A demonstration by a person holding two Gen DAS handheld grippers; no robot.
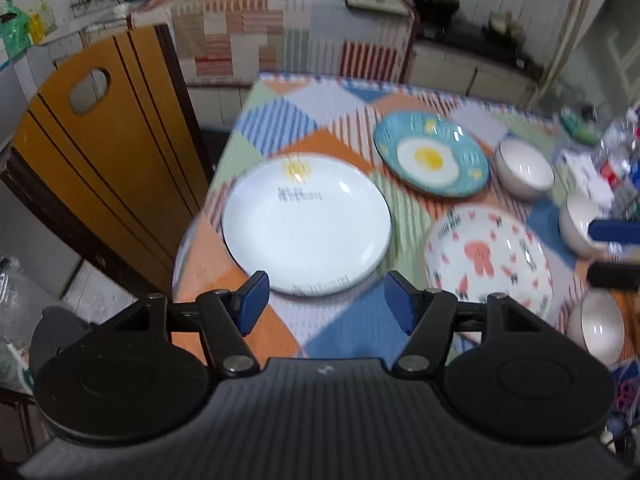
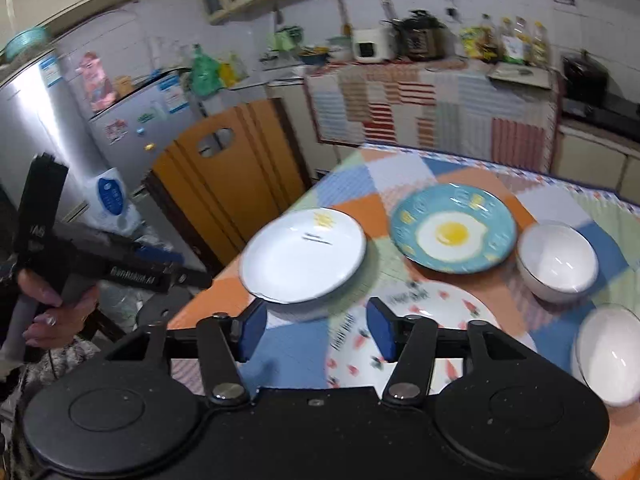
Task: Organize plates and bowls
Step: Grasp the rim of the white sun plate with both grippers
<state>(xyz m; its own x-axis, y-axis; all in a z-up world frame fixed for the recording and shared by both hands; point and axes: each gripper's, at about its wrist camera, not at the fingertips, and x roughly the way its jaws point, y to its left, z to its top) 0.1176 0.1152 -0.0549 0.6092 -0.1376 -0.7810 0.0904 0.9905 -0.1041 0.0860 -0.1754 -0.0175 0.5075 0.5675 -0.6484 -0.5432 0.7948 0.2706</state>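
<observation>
White plate (image 1: pixel 306 230) just beyond left claw (image 1: pixel 326 304), both claws spread and empty, right claw (image 2: pixel 316 334) over strawberry plate (image 2: pixel 432 308)

Both views: even, fairly dim indoor light, cool cast; source not in frame. Motion blur smears the patchwork checked tablecloth (image 1: pixel 332 332) and the pink-patterned white plate (image 1: pixel 488 256), right of centre. Small specular highlights on the glossy round white plate (image 1: pixel 306 228) and on the teal plate with a fried-egg print (image 2: pixel 454 228). Soft shadow under the white plate's lower rim. Strong fisheye bowing at the edges; upper background soft, corners darkened.
</observation>
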